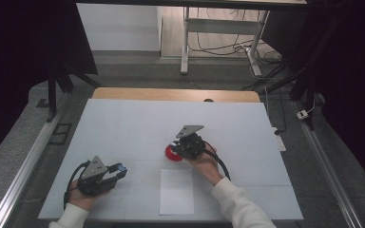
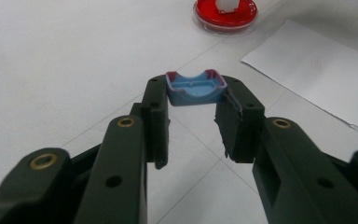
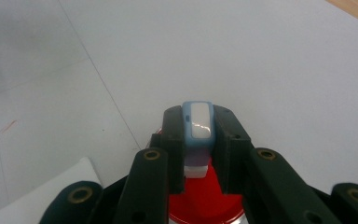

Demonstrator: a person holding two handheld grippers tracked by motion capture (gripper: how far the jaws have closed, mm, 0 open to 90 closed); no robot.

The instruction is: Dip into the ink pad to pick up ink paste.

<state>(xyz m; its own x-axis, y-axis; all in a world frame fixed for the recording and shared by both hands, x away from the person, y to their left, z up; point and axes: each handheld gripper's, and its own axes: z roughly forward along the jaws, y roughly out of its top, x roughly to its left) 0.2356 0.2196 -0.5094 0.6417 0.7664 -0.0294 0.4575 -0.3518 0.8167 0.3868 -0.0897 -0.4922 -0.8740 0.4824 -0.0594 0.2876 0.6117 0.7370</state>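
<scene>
We note the left gripper (image 1: 116,169) closed on a small blue plastic cap with a reddish rim (image 2: 196,87), pinched at the jaw tips, well left of the round red plastic dish (image 1: 173,153). The right gripper (image 1: 181,145) is clamped on a pale blue stamp body with a white face (image 3: 198,122), held directly over the dish; its white lower end (image 3: 197,171) sits just above the red surface, contact unclear. A white paper sheet (image 1: 177,191) lies just nearside of the dish on the white table cover (image 1: 123,123).
</scene>
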